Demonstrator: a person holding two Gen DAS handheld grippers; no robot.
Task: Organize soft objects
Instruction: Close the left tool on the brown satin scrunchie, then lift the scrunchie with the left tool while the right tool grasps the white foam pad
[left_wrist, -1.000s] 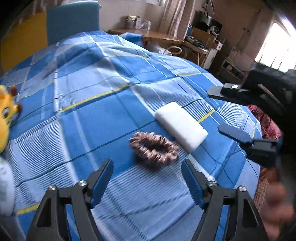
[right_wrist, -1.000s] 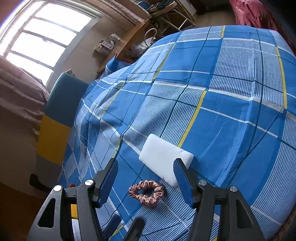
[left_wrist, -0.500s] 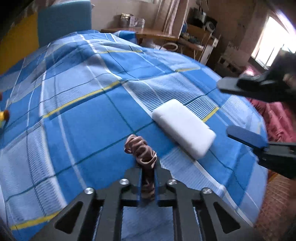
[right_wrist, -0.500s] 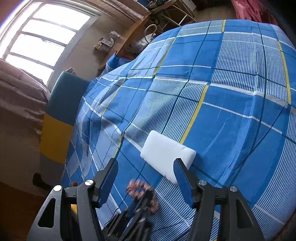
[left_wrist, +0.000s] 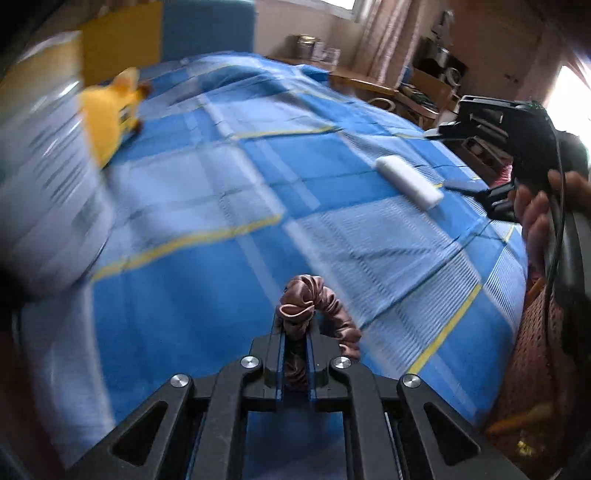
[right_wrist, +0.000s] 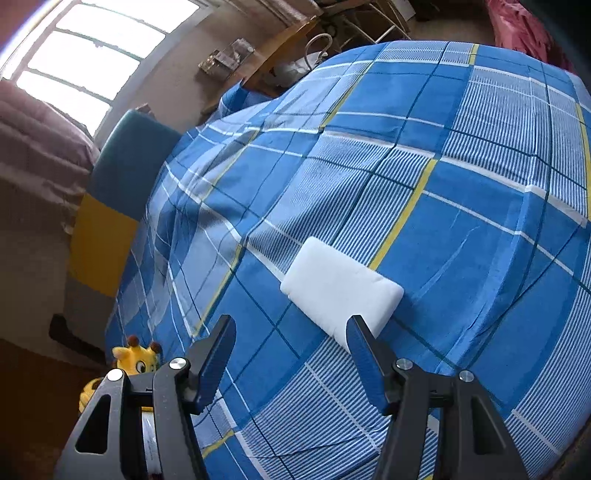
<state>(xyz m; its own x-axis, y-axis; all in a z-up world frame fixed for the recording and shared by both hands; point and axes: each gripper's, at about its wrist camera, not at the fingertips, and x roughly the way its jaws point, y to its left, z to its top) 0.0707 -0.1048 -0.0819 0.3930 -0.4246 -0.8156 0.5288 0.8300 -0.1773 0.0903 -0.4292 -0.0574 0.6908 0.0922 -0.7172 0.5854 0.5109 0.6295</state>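
My left gripper (left_wrist: 295, 332) is shut on a brown satin scrunchie (left_wrist: 317, 306) and holds it above the blue plaid bed cover (left_wrist: 229, 177). A white foam block (left_wrist: 408, 181) lies on the cover far right; in the right wrist view it (right_wrist: 340, 288) lies just ahead of my open, empty right gripper (right_wrist: 291, 332), near its right fingertip. A yellow giraffe plush (left_wrist: 110, 110) lies at the far left of the bed; its head shows in the right wrist view (right_wrist: 138, 360) at lower left.
A blurred pale striped object (left_wrist: 44, 177) fills the left of the left wrist view. A blue and yellow headboard (right_wrist: 110, 206) stands at the bed's far end. A wooden desk (left_wrist: 369, 79) with clutter stands beyond the bed. The right hand and its gripper body (left_wrist: 517, 155) are at the right.
My left gripper closed on the scrunchie, lifted it off the cover and swung left, away from the foam block. The scrunchie left the right wrist view; the right gripper barely moved.
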